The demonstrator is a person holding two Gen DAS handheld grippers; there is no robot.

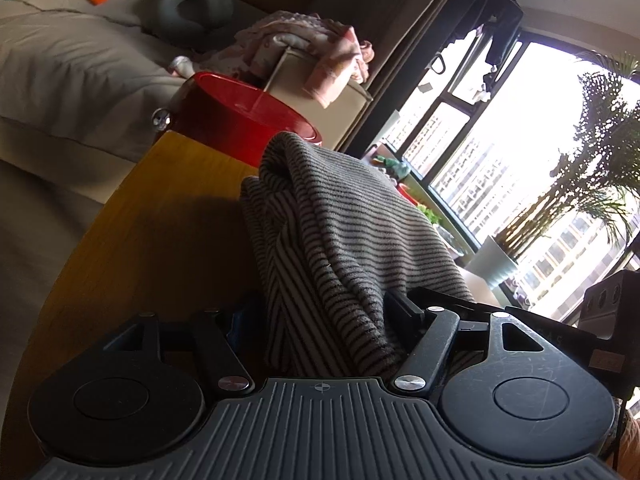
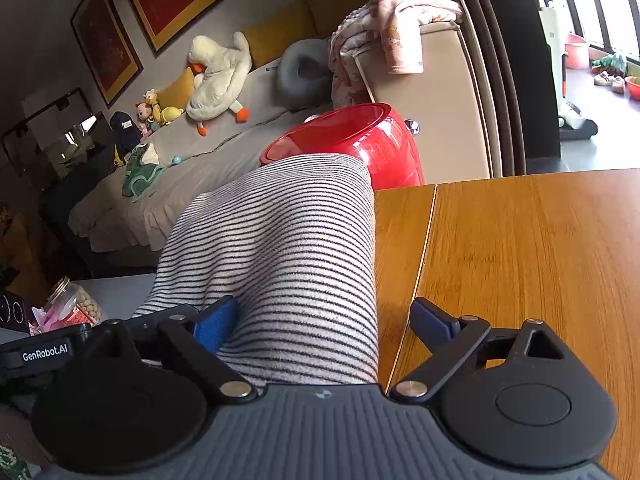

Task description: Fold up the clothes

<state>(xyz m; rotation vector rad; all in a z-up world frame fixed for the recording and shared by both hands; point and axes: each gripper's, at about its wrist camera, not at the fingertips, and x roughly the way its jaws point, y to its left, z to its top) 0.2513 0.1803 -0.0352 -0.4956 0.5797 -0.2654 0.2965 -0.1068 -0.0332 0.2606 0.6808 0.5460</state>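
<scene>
A red bucket [image 2: 352, 140] stands just past the far edge of the wooden tabletop [image 2: 520, 248], in the upper middle of the right wrist view, and the same bucket sits at centre left in the left wrist view. Behind it a pink blanket [image 2: 396, 16] hangs over the arm of a beige sofa [image 2: 436, 104]. A plush duck [image 2: 218, 76] and a grey neck pillow [image 2: 300, 64] lie on the bed [image 2: 160, 192] at upper left. A glass jar [image 2: 74, 304] stands at lower left. In the left wrist view a potted plant [image 1: 560, 208] stands by the bright window [image 1: 532, 120] on the right.

The striped shirt [image 2: 288, 264] fills the middle of both views, bunched up and lifted off the tabletop, blocking the view ahead.

The left gripper [image 1: 324, 320] has the striped cloth packed between its fingers; its jaws are partly closed and clamped on the fabric, with the left finger mostly hidden behind the folds.

The right gripper [image 2: 320, 320] has its jaws wide apart. Its left blue pad [image 2: 214, 326] presses against the side of the cloth, while the right pad [image 2: 434, 318] stands clear over the bare tabletop.
</scene>
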